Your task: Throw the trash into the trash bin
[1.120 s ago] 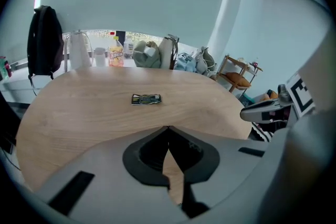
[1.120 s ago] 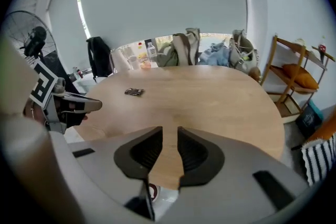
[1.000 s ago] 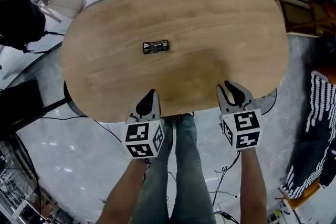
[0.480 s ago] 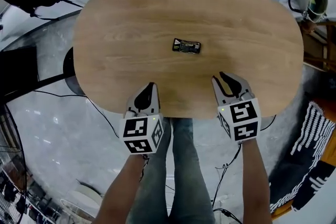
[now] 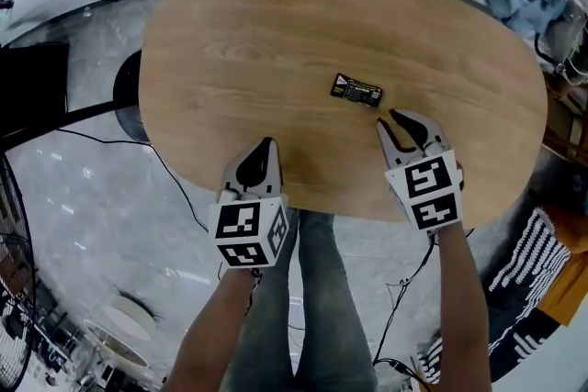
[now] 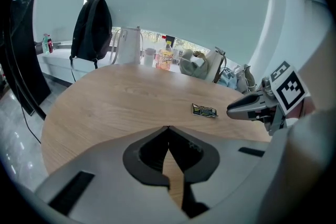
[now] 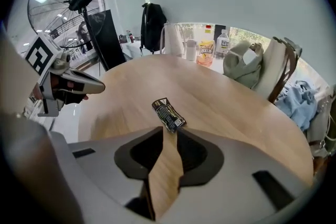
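Inspector: Step being performed?
Operator: Approach. The wrapper (image 5: 356, 91) is lying on the table (image 5: 248, 41), just ahead of the right gripper (image 5: 390, 120), whose empty jaws are being held narrowly apart; the left gripper (image 5: 266, 144) is being held closed. Straddling and pinching are being called for next. That distance has been reduced since a second ago.

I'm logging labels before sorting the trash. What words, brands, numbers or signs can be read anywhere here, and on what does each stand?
No text here can be read.
On the small black rectangular wrapper lying on the oval wooden table: pale print, too small to read.
On the yellow packet beyond the table: label blurred, unreadable.
On the black-and-white marker cubes: square patterns only, no letters or numbers.
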Tool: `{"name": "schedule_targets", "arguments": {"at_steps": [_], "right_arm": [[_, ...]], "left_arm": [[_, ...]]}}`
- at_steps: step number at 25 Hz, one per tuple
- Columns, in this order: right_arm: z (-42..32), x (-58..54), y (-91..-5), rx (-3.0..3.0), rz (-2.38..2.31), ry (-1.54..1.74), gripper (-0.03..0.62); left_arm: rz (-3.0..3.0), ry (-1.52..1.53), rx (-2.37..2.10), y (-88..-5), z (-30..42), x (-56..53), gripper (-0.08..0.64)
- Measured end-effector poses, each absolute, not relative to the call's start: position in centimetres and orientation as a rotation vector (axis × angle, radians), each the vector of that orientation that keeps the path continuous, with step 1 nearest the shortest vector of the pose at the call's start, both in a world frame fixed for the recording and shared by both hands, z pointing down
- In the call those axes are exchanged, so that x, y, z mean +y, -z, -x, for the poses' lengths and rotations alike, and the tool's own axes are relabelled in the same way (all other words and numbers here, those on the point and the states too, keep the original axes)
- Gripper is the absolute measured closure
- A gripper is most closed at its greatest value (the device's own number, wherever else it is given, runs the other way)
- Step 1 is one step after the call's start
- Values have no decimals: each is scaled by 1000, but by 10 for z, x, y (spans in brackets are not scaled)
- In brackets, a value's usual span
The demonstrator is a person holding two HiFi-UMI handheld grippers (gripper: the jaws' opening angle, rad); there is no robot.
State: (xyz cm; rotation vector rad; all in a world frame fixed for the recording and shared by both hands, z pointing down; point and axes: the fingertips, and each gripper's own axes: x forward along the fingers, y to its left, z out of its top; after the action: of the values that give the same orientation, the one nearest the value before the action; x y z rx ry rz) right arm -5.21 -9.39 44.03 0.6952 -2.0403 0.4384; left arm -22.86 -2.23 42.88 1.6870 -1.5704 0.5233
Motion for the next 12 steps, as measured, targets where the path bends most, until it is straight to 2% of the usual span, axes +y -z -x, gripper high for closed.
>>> {"name": "schedule_targets", "arguments": {"at_steps": [12], "right_arm": [[67,-98,-466,-1966,-387,-206,505]], "left_arm": [[-1609,-482,-1624,-437,242,-24,541]]}}
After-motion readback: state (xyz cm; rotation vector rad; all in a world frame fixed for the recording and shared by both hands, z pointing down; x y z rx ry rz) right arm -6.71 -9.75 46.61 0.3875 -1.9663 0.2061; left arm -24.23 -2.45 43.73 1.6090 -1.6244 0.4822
